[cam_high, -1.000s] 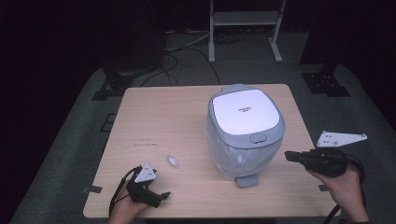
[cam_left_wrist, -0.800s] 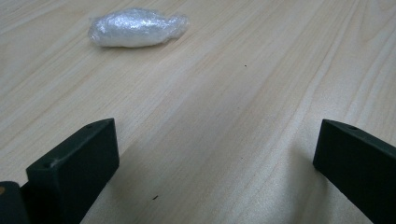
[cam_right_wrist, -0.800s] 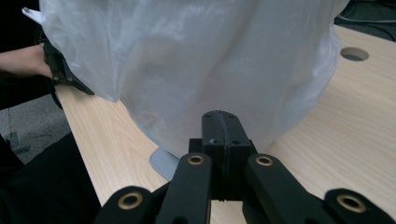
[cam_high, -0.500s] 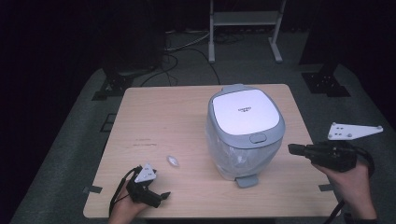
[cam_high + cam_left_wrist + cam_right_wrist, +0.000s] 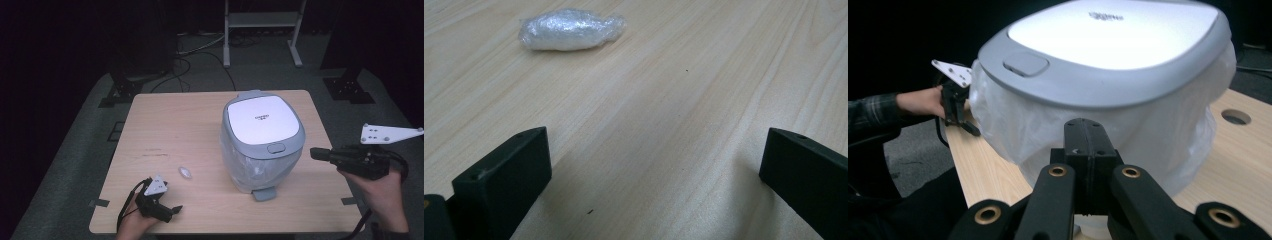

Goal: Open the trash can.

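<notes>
We judge the work barely begun: the lidded bin (image 5: 262, 140) stands closed toward the table's right edge, the plastic wad (image 5: 185, 172) lies untouched near the front-left corner. Our left tool (image 5: 170, 211) gapes empty behind it; our right tool (image 5: 316, 152), shut and empty, faces the bin.

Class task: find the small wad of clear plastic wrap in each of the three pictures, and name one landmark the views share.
High view: the plastic wad lies on the wooden table, just ahead of the left gripper.
Left gripper view: the plastic wad is at top left, beyond the open fingers.
Right gripper view: not in this picture.
Shared landmark: the wooden table's light grain.
</notes>
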A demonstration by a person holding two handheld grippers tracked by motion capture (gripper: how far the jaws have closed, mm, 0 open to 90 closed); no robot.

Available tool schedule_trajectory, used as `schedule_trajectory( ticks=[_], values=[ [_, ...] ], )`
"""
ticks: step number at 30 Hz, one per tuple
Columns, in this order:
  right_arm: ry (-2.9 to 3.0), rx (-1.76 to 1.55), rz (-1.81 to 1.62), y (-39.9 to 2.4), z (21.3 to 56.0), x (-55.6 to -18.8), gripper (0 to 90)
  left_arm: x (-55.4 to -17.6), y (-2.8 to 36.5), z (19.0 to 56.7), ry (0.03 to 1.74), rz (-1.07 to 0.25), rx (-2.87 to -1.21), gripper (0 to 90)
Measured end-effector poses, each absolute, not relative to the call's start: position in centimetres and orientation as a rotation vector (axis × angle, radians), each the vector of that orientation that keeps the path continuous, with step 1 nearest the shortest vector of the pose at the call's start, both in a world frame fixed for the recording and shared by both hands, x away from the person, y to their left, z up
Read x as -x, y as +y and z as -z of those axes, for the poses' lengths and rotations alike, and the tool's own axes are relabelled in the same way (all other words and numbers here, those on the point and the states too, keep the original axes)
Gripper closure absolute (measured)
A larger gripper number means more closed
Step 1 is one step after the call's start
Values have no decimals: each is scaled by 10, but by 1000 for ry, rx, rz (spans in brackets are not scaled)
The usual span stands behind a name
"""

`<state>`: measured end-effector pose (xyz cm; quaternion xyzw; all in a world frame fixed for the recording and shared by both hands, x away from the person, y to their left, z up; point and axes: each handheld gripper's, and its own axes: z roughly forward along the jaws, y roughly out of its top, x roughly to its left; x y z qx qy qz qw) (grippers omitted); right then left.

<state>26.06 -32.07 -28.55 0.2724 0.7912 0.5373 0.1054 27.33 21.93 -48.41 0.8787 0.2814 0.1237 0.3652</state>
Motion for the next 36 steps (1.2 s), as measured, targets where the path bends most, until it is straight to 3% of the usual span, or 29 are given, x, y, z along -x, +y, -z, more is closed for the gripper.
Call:
schedule_trajectory(
  ticks=[36],
  values=[
    [2368, -624, -1686, -272, 263, -278, 900, -273, 219, 484, 723, -319, -2258, 0]
  ],
)
